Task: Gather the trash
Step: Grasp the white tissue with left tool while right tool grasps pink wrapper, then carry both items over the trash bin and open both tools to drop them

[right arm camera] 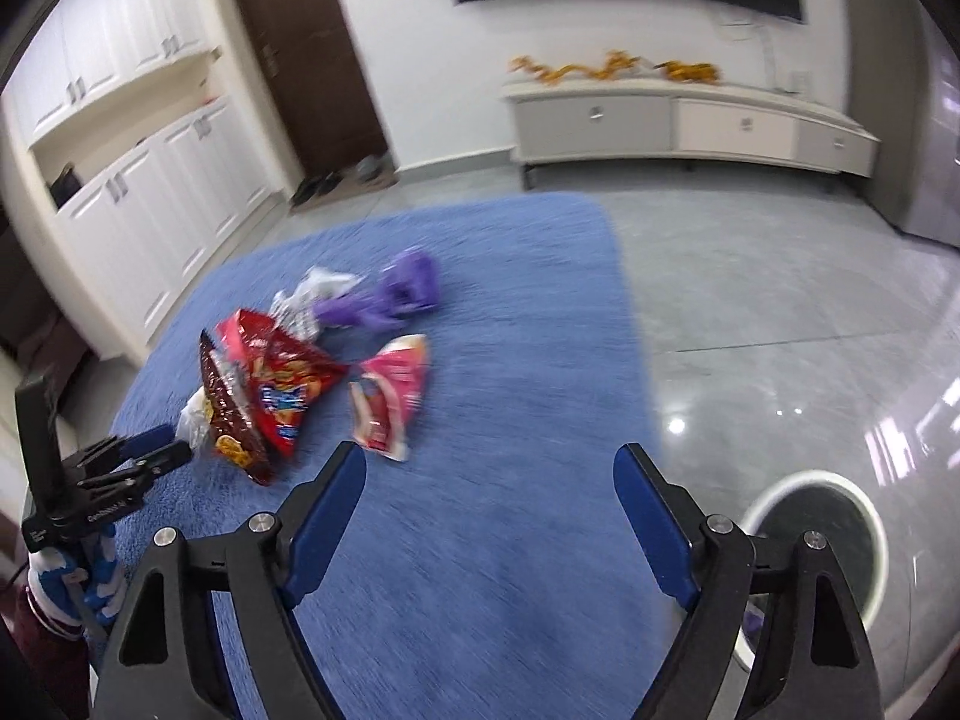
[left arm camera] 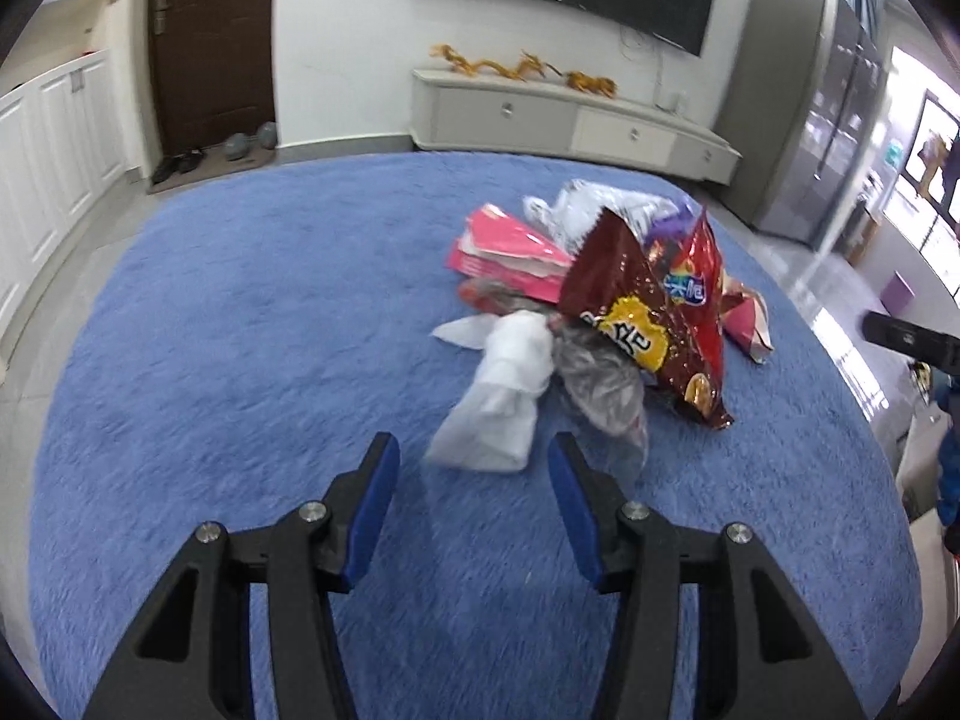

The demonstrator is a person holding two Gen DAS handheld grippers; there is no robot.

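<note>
Blue rug [left arm camera: 240,330] carries the heaped wrappers [left arm camera: 630,312], gathered for pickup; left tongs [left arm camera: 474,450] gape empty at its 6 o'clock edge, right tongs [right arm camera: 489,456] wide, empty, bin [right arm camera: 822,534] at 4 o'clock.

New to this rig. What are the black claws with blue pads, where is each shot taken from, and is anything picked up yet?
No robot here: a person holds a two-finger gripper in each hand, each with a fisheye camera looking along its fingers. One picture is from the left gripper, the other from the right gripper, which also catches the left one at its left edge. Both stand open with nothing between the pads. On the blue rug lies a trash pile: a brown snack bag, a red snack bag, a pink wrapper, a white crumpled bag and a purple bag. A round white-rimmed bin sits on the grey floor.
</note>
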